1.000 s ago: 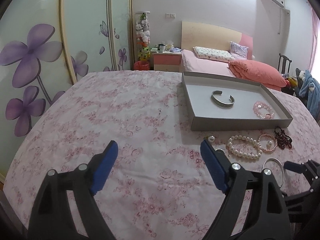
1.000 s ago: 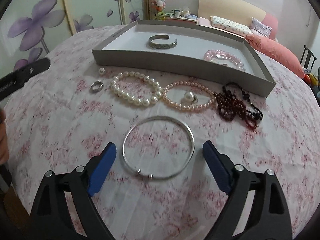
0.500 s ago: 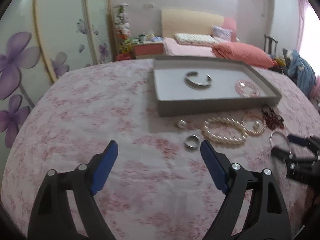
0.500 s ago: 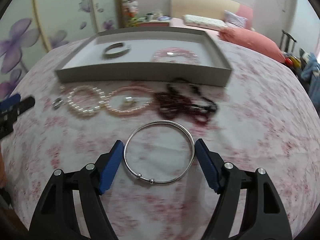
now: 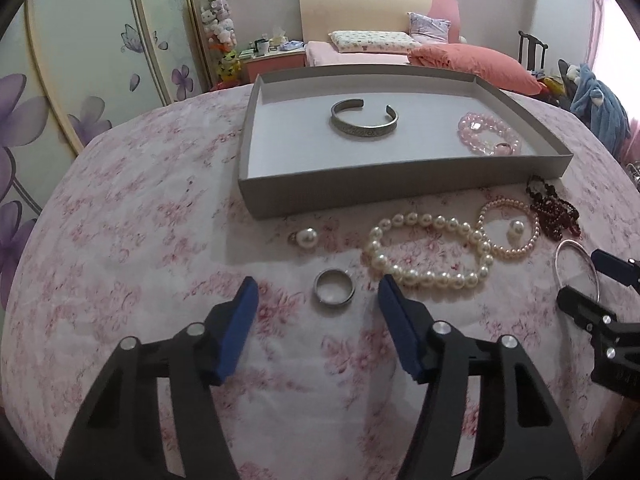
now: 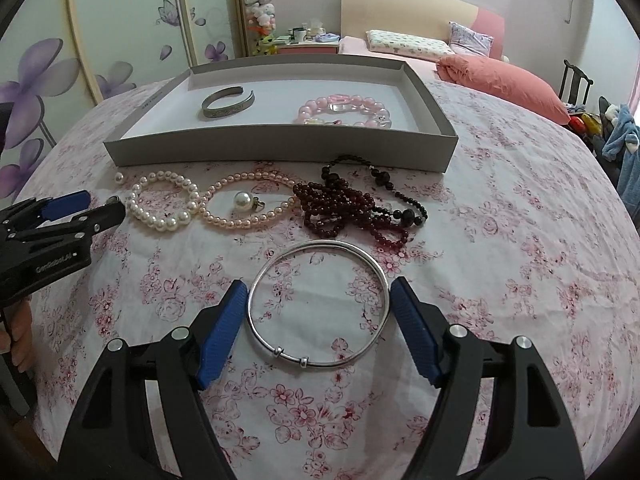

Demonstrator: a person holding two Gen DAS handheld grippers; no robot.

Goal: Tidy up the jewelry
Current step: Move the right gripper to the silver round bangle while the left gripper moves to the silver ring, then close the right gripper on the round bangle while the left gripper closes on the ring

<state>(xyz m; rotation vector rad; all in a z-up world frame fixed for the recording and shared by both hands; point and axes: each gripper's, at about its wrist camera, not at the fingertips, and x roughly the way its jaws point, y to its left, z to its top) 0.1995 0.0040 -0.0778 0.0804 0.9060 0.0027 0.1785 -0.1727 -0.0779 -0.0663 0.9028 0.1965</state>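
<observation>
We note the left gripper (image 5: 318, 298), black-armed with ribbed blue pads, low over a small plain silver band ring (image 5: 334, 291). Its jaws have just been closing; the ring lies flat between them, clear gaps on both sides, neither pad touching.

The right gripper (image 6: 319, 305) straddles a thin round silver wire bangle (image 6: 318, 304) with two small sliding beads on its near edge. Its jaws have narrowed too; the pads sit just beside the rim left and right, and we cannot tell whether they press on it.

Behind the ring: a loop of large glossy white pearls (image 5: 430, 254), a finer strand of small pinkish pearls (image 5: 510, 230) ringing one loose round pearl pendant (image 5: 516, 228), and a tangled heap of dark red beads (image 6: 348, 210). A single pearl earring (image 5: 306, 237) lies apart, near the tray's front wall.

The shallow grey cardboard tray (image 5: 360, 188), white inside, holds an open engraved grey metal cuff (image 5: 364, 122) and a bracelet of translucent pink round beads (image 5: 488, 139).

All rests on a white cloth printed with small pink flowers (image 6: 500, 240), slightly creased. In the room: sliding doors with purple flower decals (image 6: 40, 76), a bed with a pale wooden headboard (image 6: 404, 18), a salmon quilt (image 6: 504, 80), and a column of plush toys (image 6: 258, 8).
</observation>
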